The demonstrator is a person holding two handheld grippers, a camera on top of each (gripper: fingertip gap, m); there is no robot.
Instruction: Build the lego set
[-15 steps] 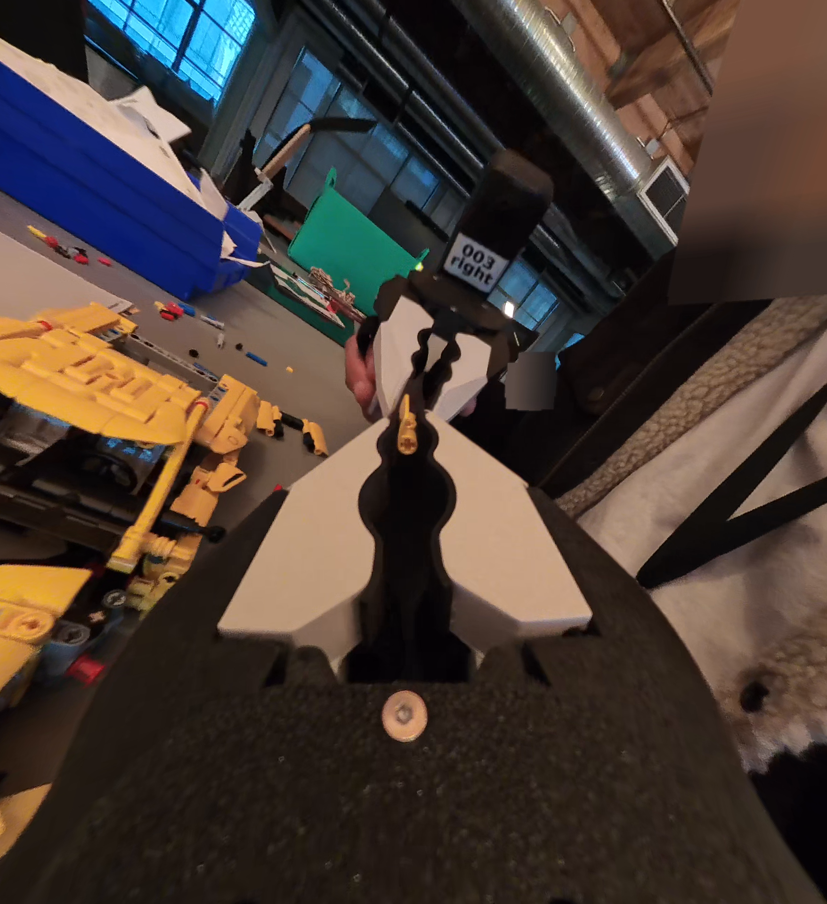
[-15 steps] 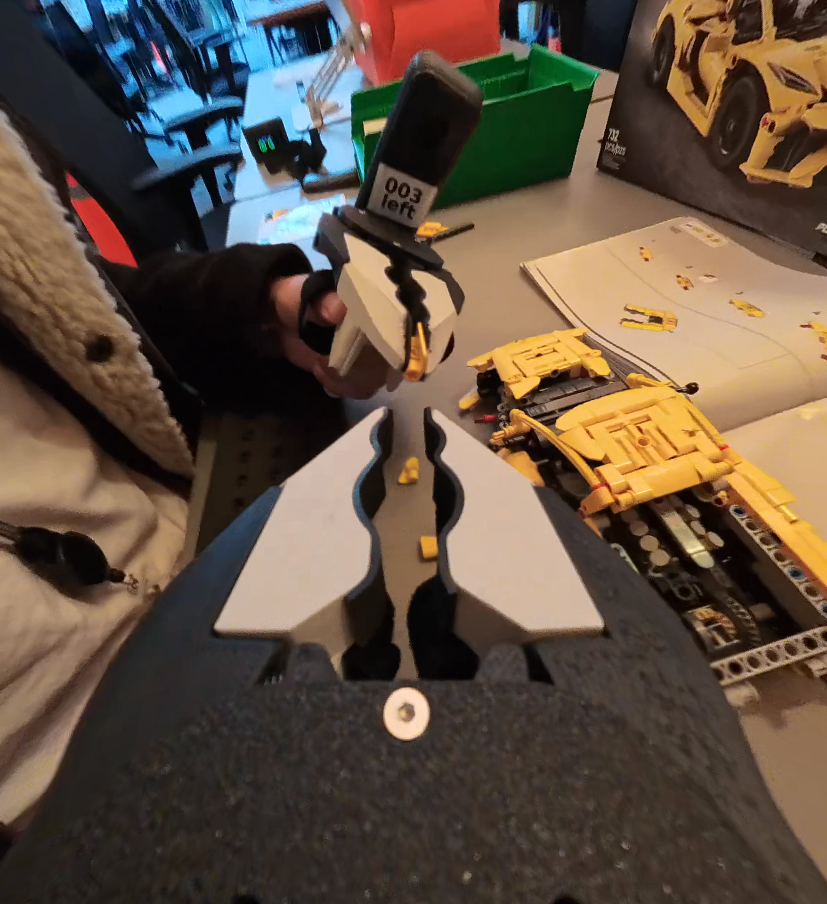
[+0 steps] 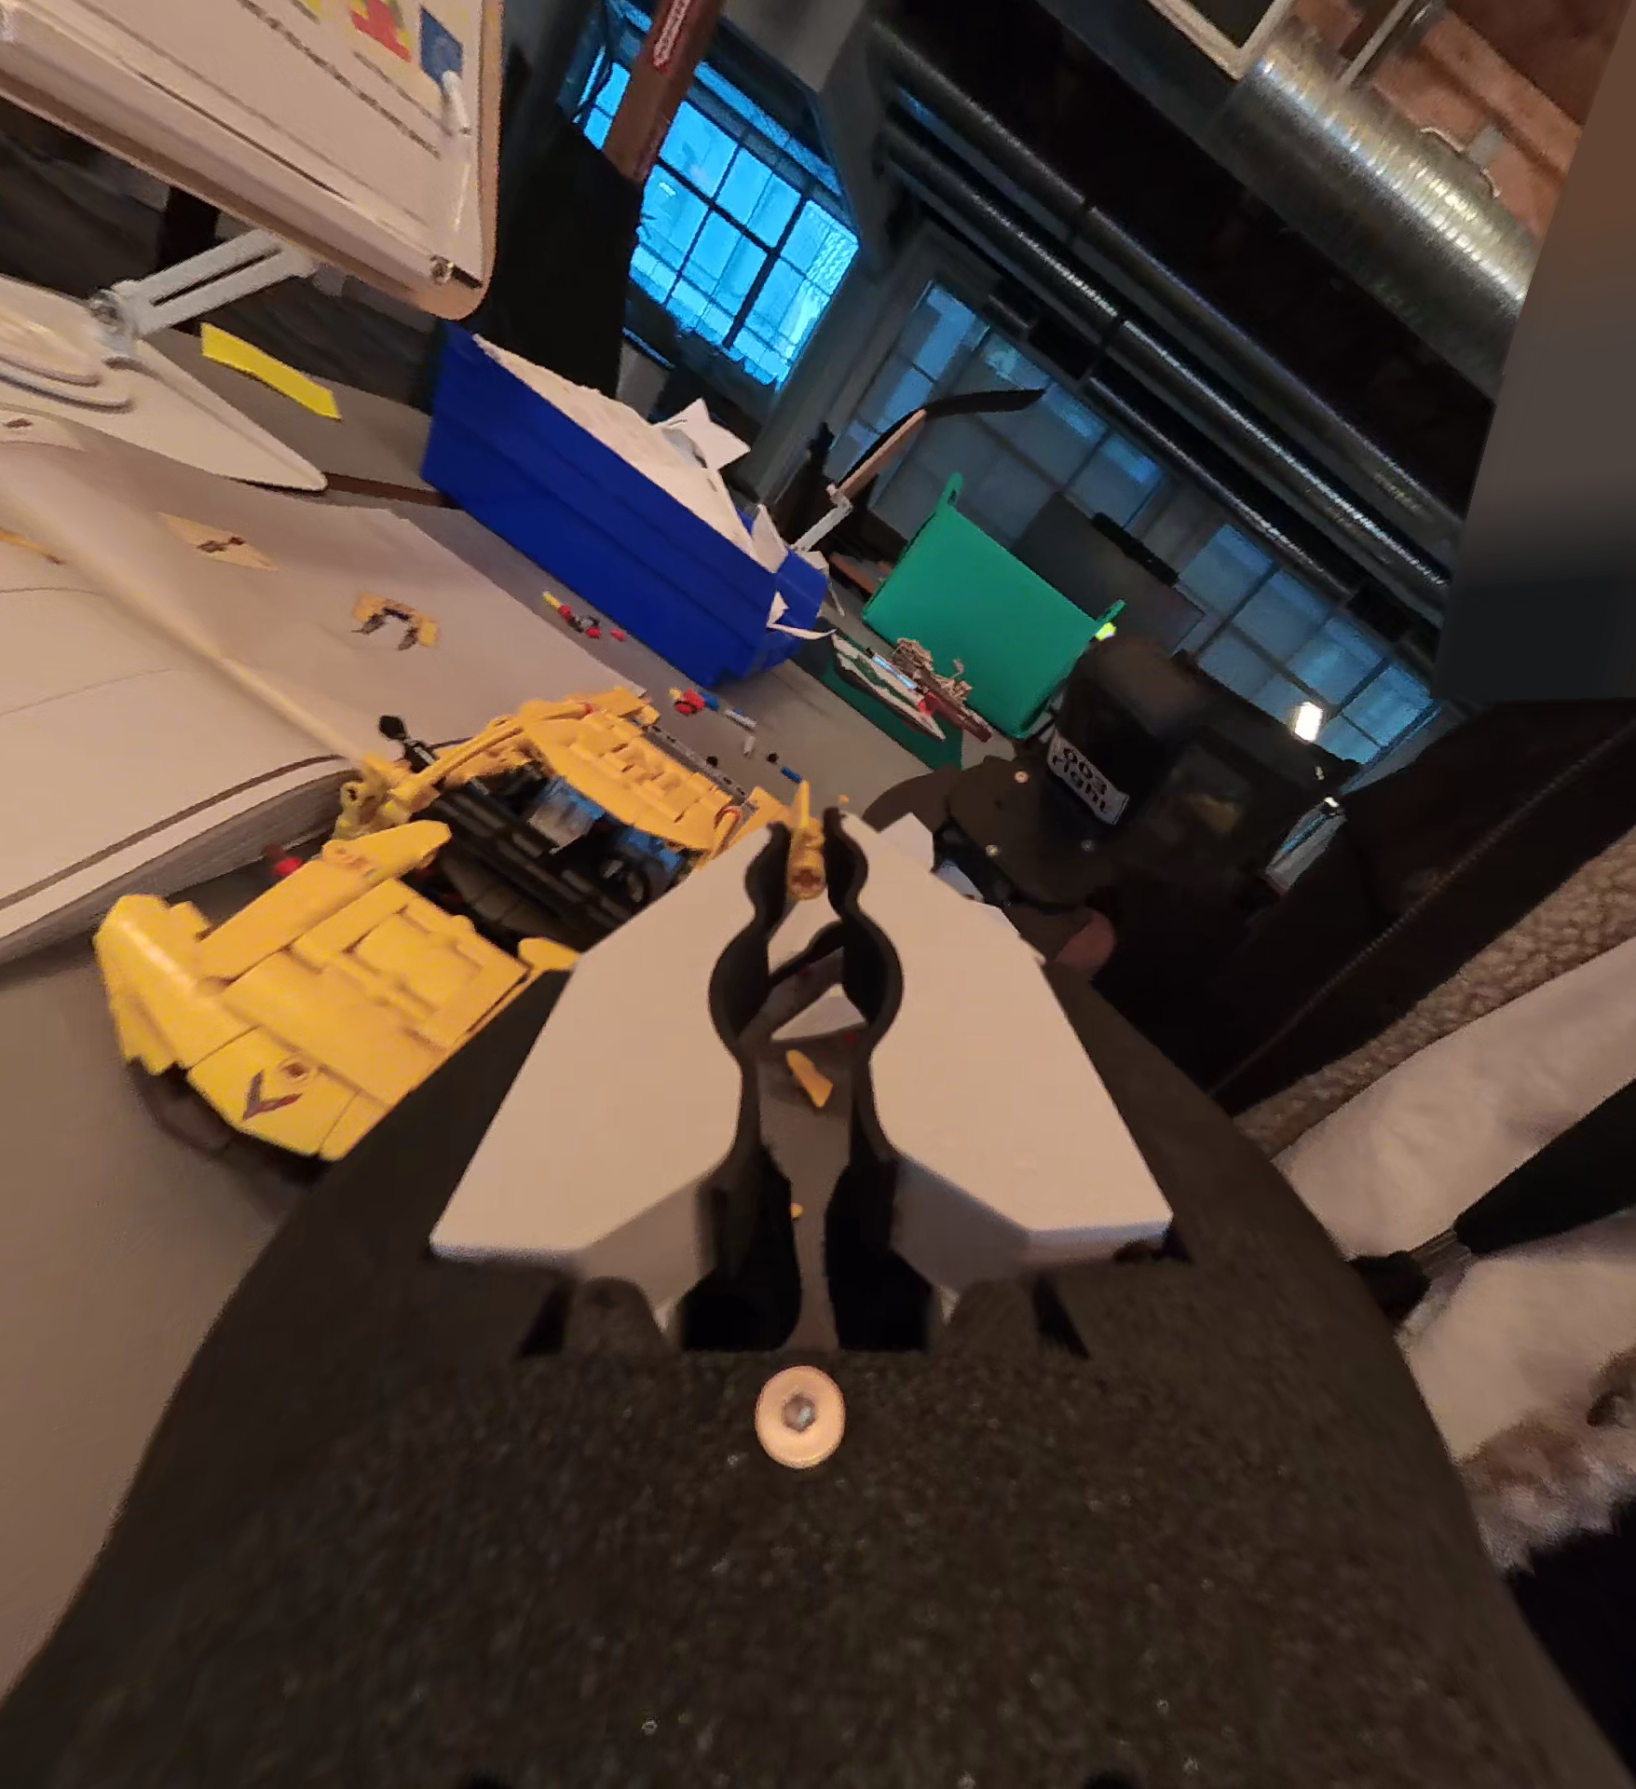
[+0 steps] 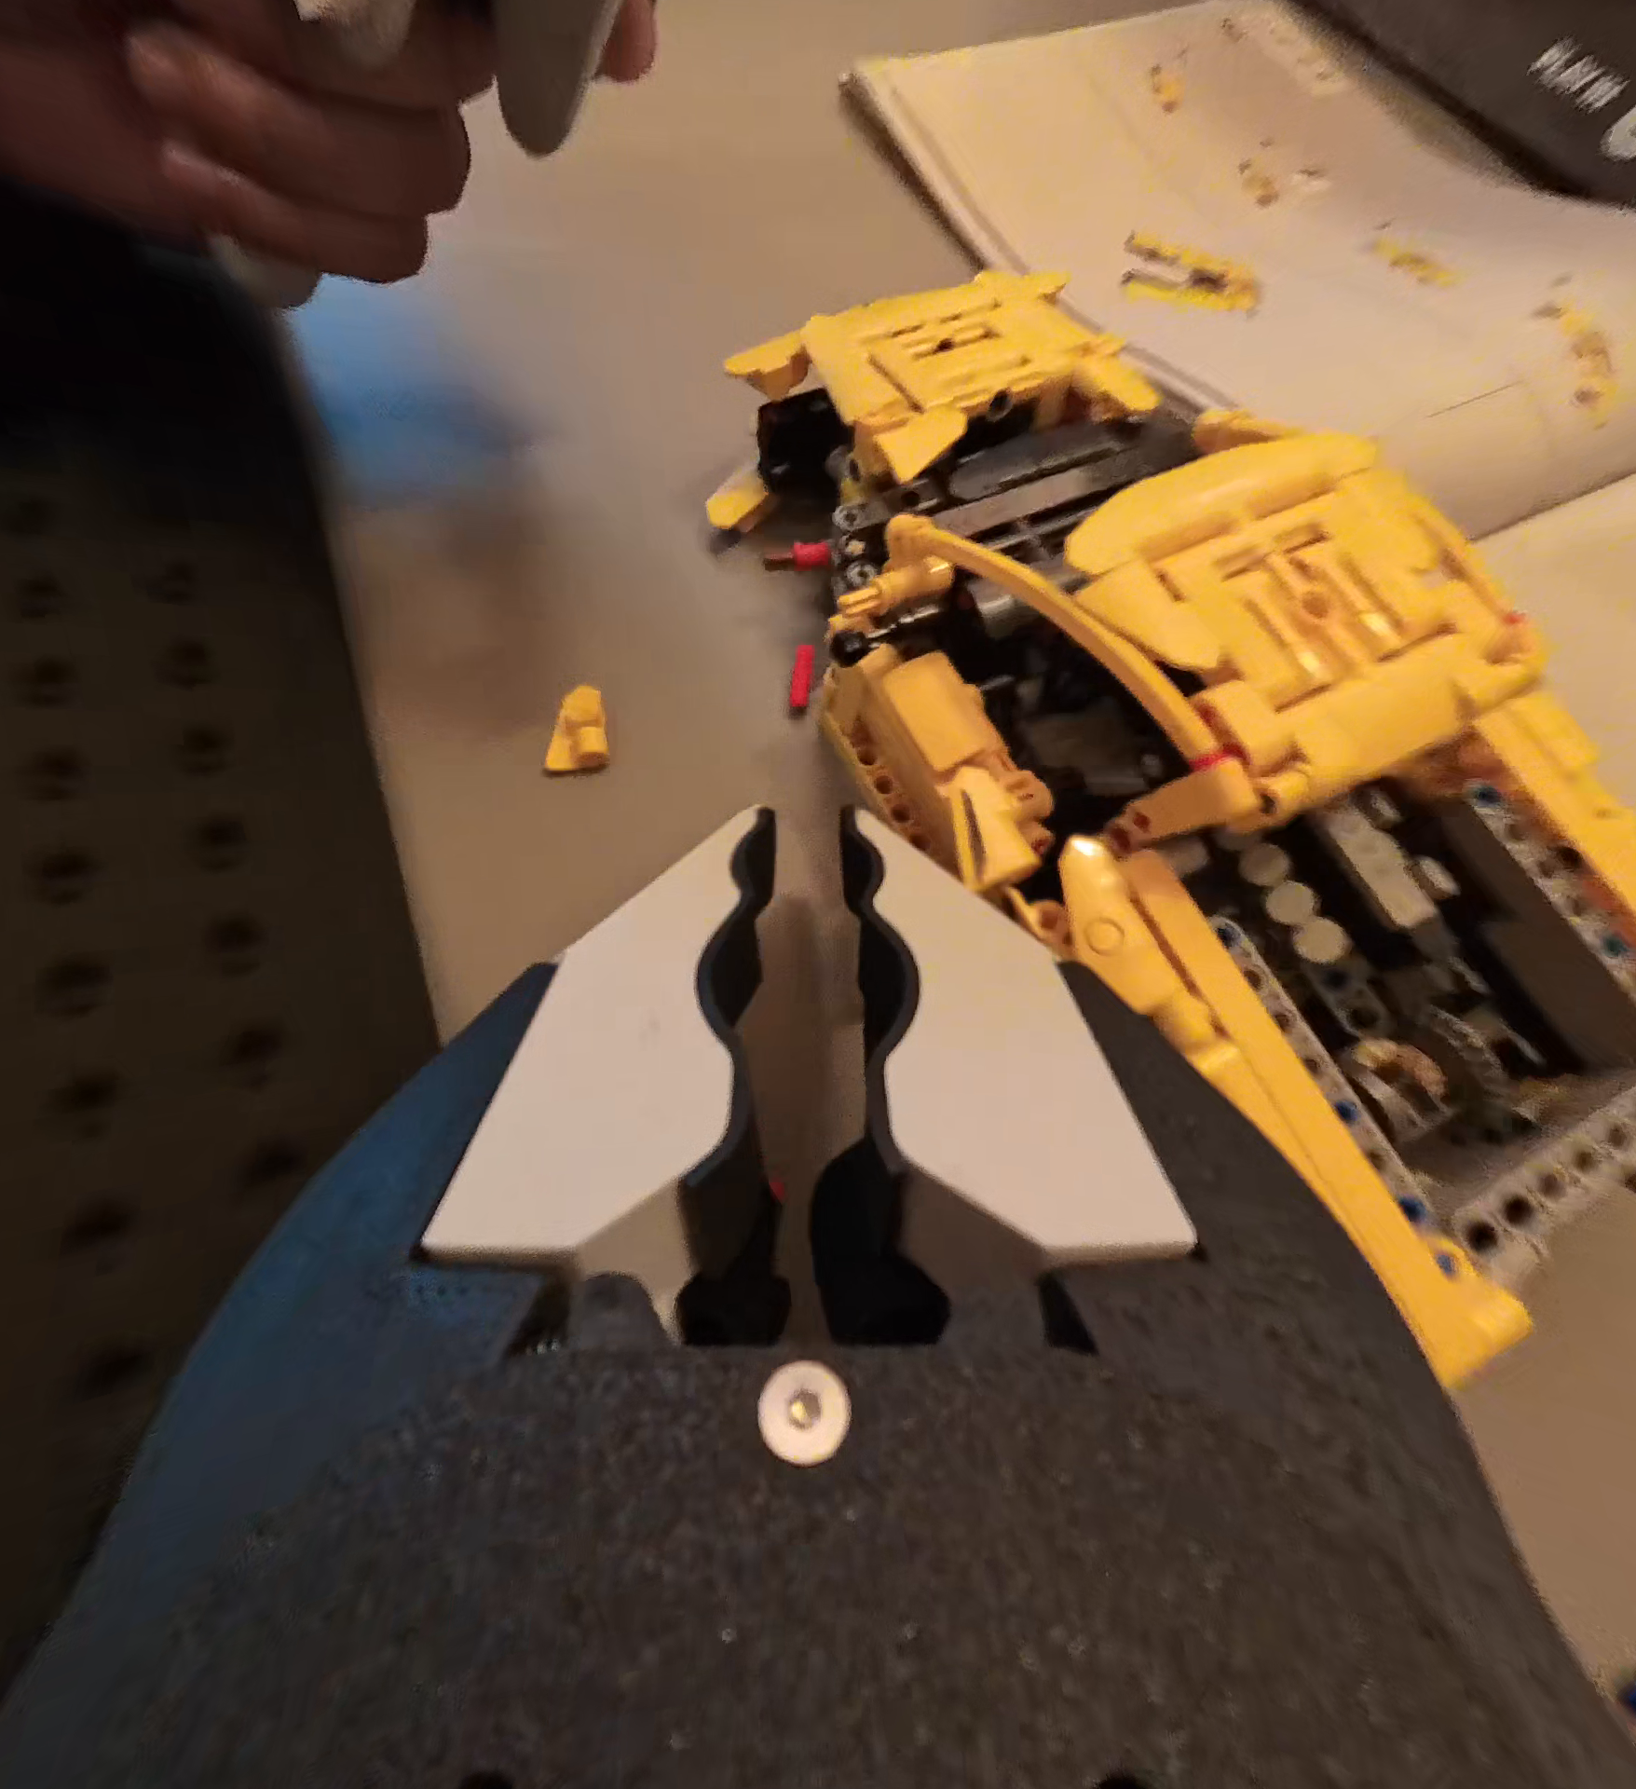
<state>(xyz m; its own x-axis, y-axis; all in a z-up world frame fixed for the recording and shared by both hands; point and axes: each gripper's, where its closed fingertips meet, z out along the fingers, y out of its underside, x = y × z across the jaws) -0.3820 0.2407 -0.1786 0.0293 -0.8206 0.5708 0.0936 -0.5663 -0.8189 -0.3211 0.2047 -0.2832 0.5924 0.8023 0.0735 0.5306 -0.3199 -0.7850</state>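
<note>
Left tongs (image 3: 806, 852) are clamped on a small yellow piece (image 3: 804, 860); right tongs (image 4: 806, 833) are held apart, empty, beside the yellow car (image 4: 1182, 697) mid-worktop (image 4: 601, 484). Light, brittle; best gripped by its frame.

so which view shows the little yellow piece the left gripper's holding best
The left wrist view: the small yellow piece sits pinched at the tips of the left gripper, centred and fairly sharp. The right wrist view shows only the hand holding that gripper at the top edge; the held piece is out of frame.

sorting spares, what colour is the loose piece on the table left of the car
Yellow loose piece, clearest in the right wrist view.
</note>
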